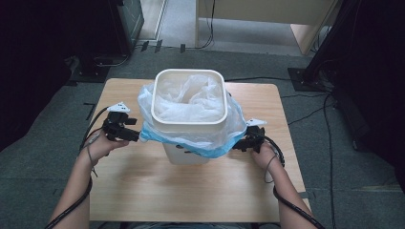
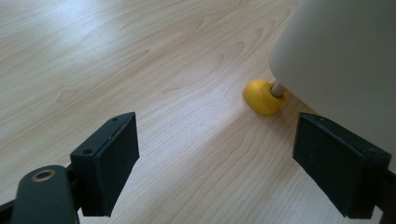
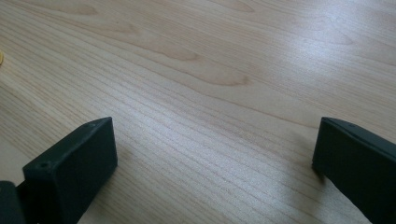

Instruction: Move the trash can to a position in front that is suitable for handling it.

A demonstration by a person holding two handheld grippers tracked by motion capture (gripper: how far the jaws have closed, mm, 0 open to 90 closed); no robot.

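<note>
A white bin [image 1: 190, 117] stands in the middle of the wooden table [image 1: 191, 191]. A clear, blue-tinted bag [image 1: 217, 140] lines it and is folded down over the rim. My left gripper [image 1: 128, 134] sits at the bag's lower left edge, my right gripper [image 1: 242, 144] at its lower right edge. In the left gripper view the left gripper [image 2: 219, 140] is open over bare wood, with the bin wall [image 2: 341, 60] and a yellow foot [image 2: 261, 97] just ahead. The right gripper [image 3: 217, 149] is open over bare wood too, nothing between its jaws.
The table stands on grey carpet. Cables [image 1: 305, 112] run across the floor at the right, dark equipment [image 1: 124, 24] stands at the back left, and a pale wooden desk [image 1: 267, 14] at the back. The table's near half [image 1: 200, 200] is bare wood.
</note>
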